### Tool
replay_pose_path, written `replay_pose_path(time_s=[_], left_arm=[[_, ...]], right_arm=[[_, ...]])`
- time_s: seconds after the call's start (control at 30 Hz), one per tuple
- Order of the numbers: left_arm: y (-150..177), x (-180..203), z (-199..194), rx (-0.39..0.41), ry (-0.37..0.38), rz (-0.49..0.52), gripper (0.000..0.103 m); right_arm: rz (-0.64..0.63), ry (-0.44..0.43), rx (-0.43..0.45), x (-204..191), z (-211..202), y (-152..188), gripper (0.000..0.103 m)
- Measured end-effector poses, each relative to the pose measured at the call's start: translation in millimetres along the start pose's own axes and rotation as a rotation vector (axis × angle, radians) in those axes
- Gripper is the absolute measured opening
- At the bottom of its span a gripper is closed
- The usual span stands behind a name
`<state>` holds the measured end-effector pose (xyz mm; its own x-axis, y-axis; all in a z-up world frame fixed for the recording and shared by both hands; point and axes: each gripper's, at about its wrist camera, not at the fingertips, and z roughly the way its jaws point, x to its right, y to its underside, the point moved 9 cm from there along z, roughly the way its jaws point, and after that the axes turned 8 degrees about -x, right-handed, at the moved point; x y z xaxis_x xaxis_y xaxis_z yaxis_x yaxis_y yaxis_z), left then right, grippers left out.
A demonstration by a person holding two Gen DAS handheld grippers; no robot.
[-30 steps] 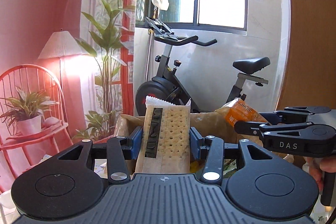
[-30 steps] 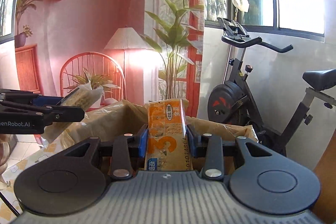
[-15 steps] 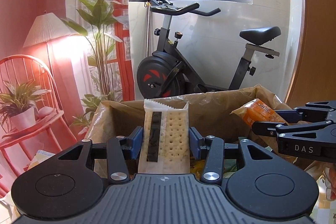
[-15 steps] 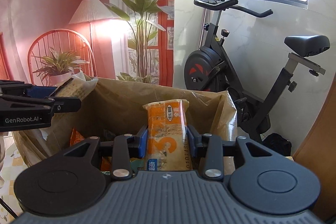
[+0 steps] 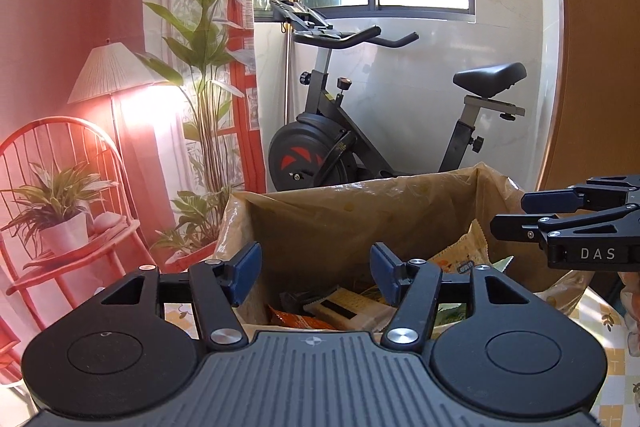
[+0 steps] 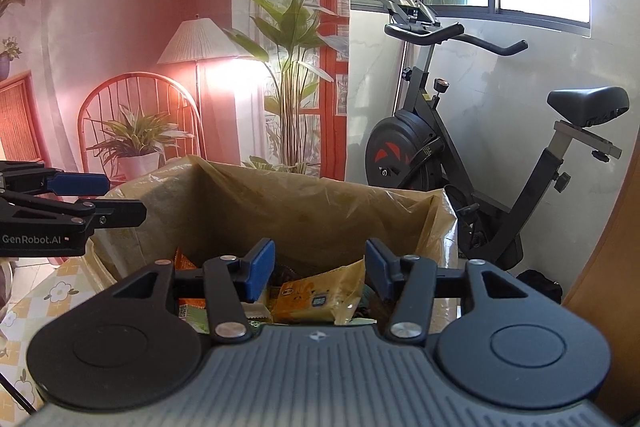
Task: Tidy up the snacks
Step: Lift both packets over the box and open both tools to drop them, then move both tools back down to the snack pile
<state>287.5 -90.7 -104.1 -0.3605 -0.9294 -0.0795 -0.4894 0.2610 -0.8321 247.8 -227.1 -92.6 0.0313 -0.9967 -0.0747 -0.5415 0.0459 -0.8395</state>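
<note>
Cracker pack [image 5: 347,310] lies flat in bag [image 5: 360,211], seemingly crosswise.

A home living room — exercise bike [image 5: 360,131], lit floor lamp [image 5: 112,75], potted plants [image 6: 136,143], red chair [image 5: 60,195]

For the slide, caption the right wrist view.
Right hand-held gripper, jaws just opened, empty above a lined box where an orange snack pack lies among other snacks.
</note>
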Motion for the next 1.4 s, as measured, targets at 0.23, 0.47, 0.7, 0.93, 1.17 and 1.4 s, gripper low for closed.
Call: replay_pose_path(time_s=[0.23,0.47,0.7,0.93,1.17,1.4], left_arm=[[29.8,-20.4,-41.7,0.02,-0.011,-0.033,0.063],[67.7,-27.9,-59.9,-0.008,-0.006,-0.052,0.063],[100.1,-20.4,-61.6,-0.057,0.004,-0.063,0.062],[116.7,-1.0,-55.4,-0.09,0.04,-0.045,0.062],[128.1,18.7,-39.7,-0.124,0.095,-0.044,0.062],[134.5,45.1,-15.8,-0.164,0.154,-0.04,0.064]], right_arm=[[-0.034,-0.051,0.03,-25.0,-29.2,18.1,0.057],[-0.042,-0.092,0.054,-39.9,-47.1,43.2,0.057],[-0.043,-0.112,0.059,-41.5,-54.1,75.1,0.057],[-0.015,-0.108,0.026,-27.3,-46.4,104.6,0.057],[-0.015,-0.09,0.013,-19.8,-42.2,126.7,0.057],[0.021,-0.092,-0.048,-9.5,-32.1,155.4,0.057]])
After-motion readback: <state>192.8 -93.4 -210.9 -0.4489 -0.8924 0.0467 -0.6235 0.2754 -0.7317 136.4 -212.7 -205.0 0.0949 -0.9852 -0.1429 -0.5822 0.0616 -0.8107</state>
